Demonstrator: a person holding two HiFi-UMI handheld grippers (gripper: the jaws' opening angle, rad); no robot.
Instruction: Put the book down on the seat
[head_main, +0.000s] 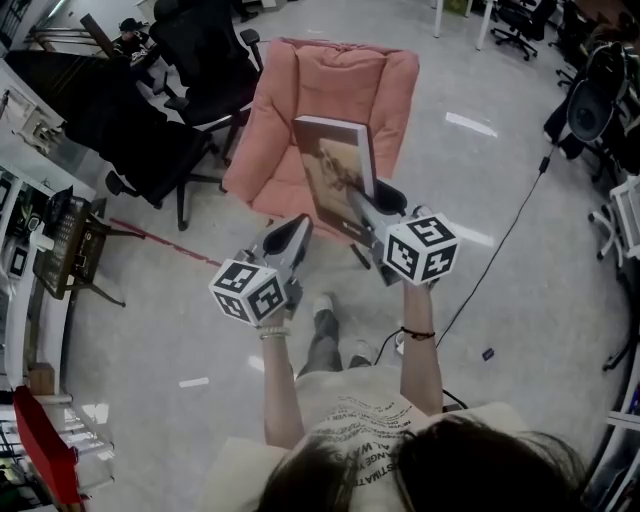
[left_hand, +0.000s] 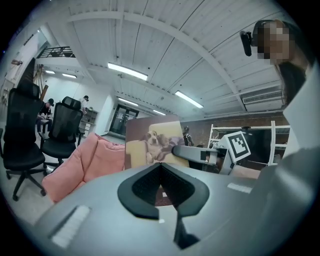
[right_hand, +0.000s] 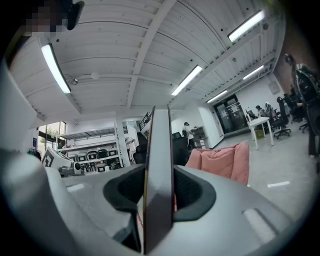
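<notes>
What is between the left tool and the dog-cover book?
Nothing: the head view shows just an open gap between the left tool and the upright brown hardback book with the dog cover, which the right tool clamps.

Glossy grey floor (head_main: 540, 330). Blk office chairs (head_main: 150, 140) upper left, more chairs (head_main: 520, 20) top right. Person in cap (head_main: 128, 38) seated far top left. Blk cable (head_main: 505, 240) runs across floor on right. Red cord (head_main: 160, 240) on floor at left, nr dark slatted stand (head_main: 75, 250). Red obj (head_main: 45, 450) btm left, type unclear. Ceiling strip lights (left_hand: 127, 71) on. Shelving (right_hand: 95, 152) w/ blk items in bkgd.
</notes>
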